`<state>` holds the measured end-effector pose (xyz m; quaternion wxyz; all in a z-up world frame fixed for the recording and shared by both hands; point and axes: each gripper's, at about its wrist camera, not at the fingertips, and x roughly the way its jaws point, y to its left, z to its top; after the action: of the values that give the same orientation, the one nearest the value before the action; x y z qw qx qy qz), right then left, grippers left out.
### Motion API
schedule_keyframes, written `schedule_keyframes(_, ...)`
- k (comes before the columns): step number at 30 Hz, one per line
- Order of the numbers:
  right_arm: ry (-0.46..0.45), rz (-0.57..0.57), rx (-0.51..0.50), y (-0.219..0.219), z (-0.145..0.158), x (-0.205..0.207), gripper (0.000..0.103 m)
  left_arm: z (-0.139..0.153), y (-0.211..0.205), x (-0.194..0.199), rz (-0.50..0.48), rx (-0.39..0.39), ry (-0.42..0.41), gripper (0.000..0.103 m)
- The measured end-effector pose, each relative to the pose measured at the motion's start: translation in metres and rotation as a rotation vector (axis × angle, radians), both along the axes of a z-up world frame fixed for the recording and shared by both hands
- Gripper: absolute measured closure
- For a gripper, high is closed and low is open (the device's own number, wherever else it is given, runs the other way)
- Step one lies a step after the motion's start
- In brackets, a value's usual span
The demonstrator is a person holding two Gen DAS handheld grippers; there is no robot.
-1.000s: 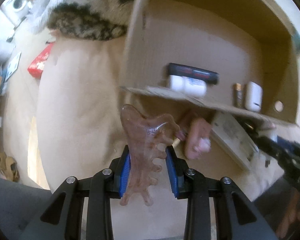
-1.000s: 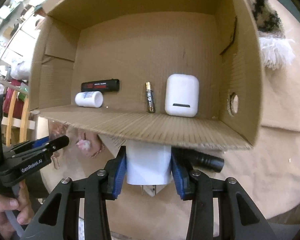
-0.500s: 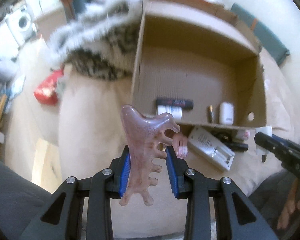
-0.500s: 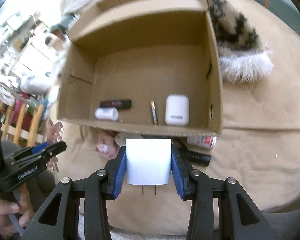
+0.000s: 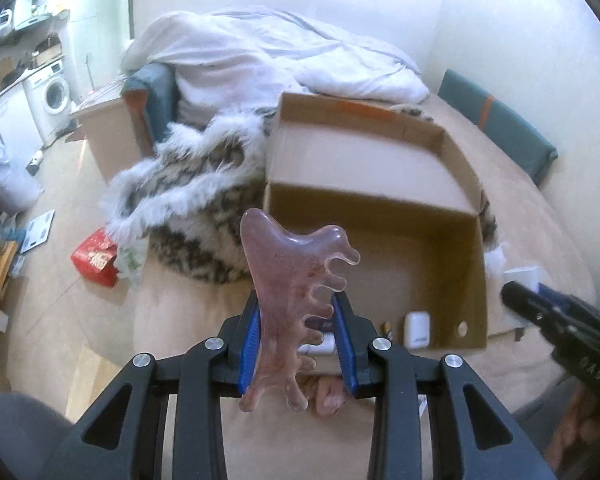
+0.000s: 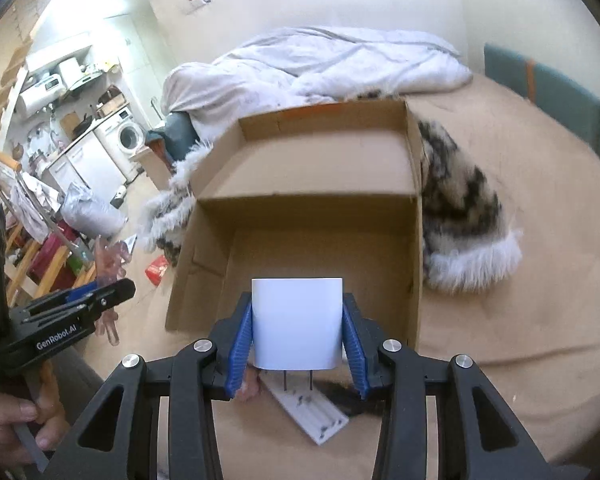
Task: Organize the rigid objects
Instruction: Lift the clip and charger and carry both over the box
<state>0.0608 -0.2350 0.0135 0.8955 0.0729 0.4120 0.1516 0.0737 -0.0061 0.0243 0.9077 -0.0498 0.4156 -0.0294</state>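
Both grippers have drawn back and up from the cardboard box [image 6: 312, 216] over the past second, so that the whole open carton and the rumpled white duvet [image 6: 320, 64] behind it now fill each view. Left gripper [image 5: 296, 340]: its blue-padded jaws are clamped on a pink, translucent scraping comb [image 5: 296, 292], held upright with the teeth turned to the right. Right gripper [image 6: 298, 340]: its jaws are closed on the flat sides of a white plug adapter [image 6: 298, 324], prongs pointing down, a grip that looks chosen to keep the pins free. Along the box's near wall lie a white earbud case [image 5: 417, 330] and a small battery [image 5: 387, 329] just beside it, laid in a row, seemingly the start of the sorting. A white flat charger tray [image 6: 312, 416] lies outside the carton on the tan bed sheet [image 6: 520, 320], below the adapter. A furry, leopard-patterned blanket [image 6: 460, 208] presses against the box's side. Judging by this, both held pieces are bound for the row inside.
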Motion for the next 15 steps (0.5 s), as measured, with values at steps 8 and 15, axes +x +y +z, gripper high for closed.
schedule_keyframes(8, 0.013, 0.008, 0.006, 0.007, -0.011, 0.041, 0.059, 0.003, -0.015, 0.041, -0.019, 0.012, -0.041, 0.072)
schedule_keyframes(15, 0.089, 0.007, 0.012, 0.011, -0.038, 0.082, 0.059, -0.027, -0.029, 0.078, -0.043, 0.031, -0.030, 0.072)
